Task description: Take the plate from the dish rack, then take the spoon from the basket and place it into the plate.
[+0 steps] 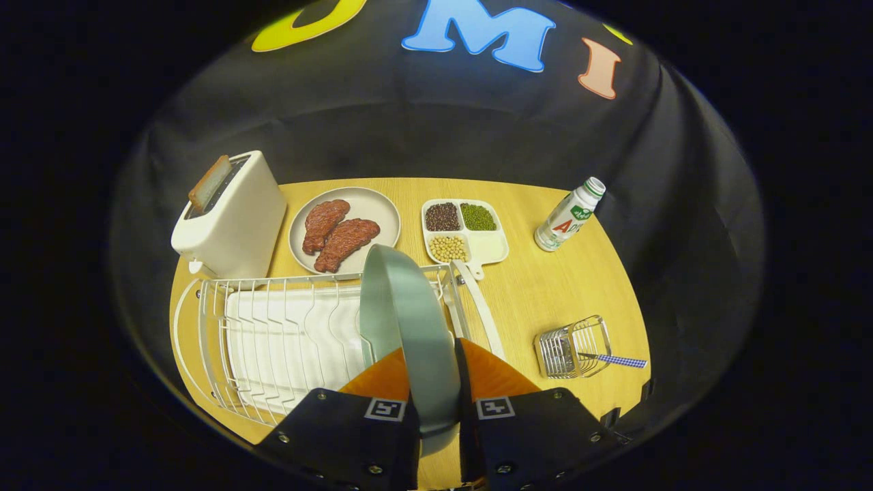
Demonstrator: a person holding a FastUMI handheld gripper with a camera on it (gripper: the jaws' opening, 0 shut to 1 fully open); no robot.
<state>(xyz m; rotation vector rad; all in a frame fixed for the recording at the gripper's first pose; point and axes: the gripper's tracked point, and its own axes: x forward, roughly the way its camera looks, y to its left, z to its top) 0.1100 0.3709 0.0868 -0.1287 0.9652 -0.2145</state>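
The plate (409, 320) is standing on edge between the two fingers of the hand-held gripper (436, 402), which are pinching its near rim; it is rising over the right end of the dish rack (273, 341), its face running straight ahead. The spoon (617, 360) is lying in the basket (569, 348) to the right of the fingers on the surface (545, 286), handle pointing right, so the next reach probably swings that way

Grey-green plate (409, 320), white dish rack (273, 334), orange fingers (501, 375), blue-checked spoon (620, 360) handle, cream toaster (232, 218), light wood-grain tabletop (545, 286), brown steaks (337, 235).
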